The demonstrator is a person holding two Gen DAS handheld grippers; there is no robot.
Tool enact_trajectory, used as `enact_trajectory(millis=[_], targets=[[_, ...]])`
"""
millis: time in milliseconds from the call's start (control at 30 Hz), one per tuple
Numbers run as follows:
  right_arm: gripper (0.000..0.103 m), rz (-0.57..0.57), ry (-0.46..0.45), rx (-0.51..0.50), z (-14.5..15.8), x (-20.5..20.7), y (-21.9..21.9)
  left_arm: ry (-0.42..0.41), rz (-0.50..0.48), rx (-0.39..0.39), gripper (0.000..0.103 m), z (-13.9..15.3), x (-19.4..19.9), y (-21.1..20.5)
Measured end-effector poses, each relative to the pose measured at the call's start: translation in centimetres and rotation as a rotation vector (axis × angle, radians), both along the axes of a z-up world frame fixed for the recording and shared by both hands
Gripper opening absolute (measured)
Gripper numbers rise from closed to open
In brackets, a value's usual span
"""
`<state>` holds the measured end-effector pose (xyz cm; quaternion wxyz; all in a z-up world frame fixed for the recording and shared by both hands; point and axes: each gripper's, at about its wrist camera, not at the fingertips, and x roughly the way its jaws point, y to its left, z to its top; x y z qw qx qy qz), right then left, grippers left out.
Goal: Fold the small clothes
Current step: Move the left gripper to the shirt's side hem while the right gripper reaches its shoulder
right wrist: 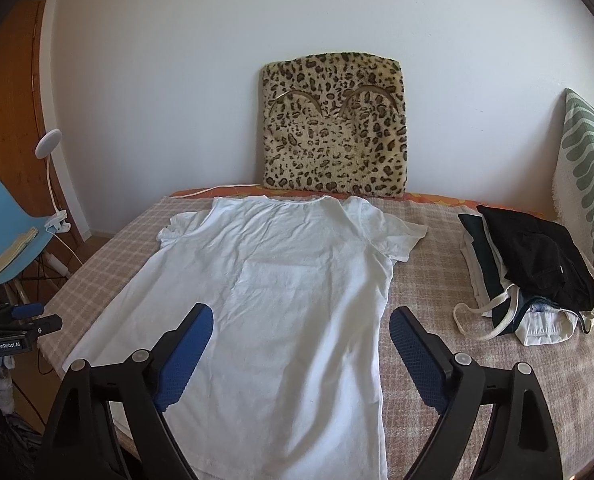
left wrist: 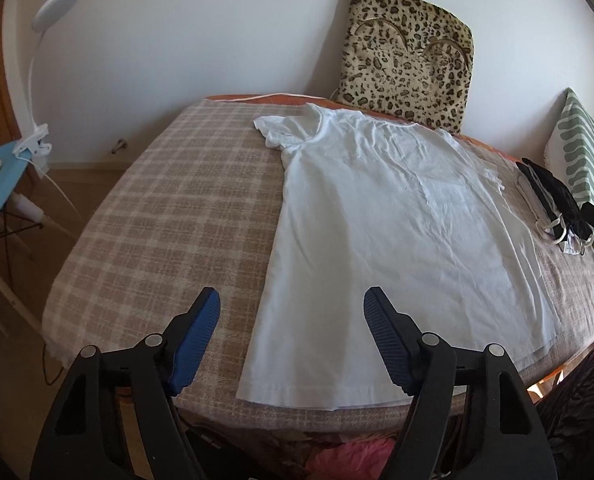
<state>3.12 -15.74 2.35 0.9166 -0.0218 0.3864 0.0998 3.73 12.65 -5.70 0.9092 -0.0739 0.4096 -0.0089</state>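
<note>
Blue-padded fingers (left wrist: 207, 320) of the left gripper (left wrist: 291, 308), nearest our lens: set apart, nothing between the pads, poised over the near left hem of the white T-shirt (left wrist: 377, 216) without touching it; the gripper tilts downward toward the bed (left wrist: 157, 208).

Right gripper (right wrist: 301, 330): fingers (right wrist: 411, 344) spread wide and empty, straddling the shirt's right side edge, also angled down; we see no contact with the cloth.

White T-shirt, task item: spread flat, back up, on the checked beige blanket (right wrist: 497, 380), collar toward the wall, both short sleeves out, hem at the near edge.

Leopard-print cushion (right wrist: 333, 124): upright against the wall behind the collar.

Pile of dark and white clothes (right wrist: 529, 276): on the blanket, right of the shirt, apart from it.

Green-patterned pillow (right wrist: 589, 184): far right.

Blue chair (right wrist: 9, 220) with white clip lamp (right wrist: 49, 144): left of the bed.

Nothing lies across the shirt.
</note>
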Motion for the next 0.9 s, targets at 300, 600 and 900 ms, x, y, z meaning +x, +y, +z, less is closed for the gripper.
enact_trajectory(millis=[300,600,900], targets=[[0.092,0.165,0.014,0.019,1.2,5.4,6.8,0.075,-0.062,-0.099,0.053,-2.4,0.6,2.1],[0.087,0.328,0.144,0.057,0.1,13.9,16.1,0.117,-0.100,-0.136,0.037,-4.4,0.6,2.7],[0.082,0.345,0.306,0.101,-4.4,22.6,23.7,0.159,-0.091,-0.173,0.028,-5.6,1.2,3.0]])
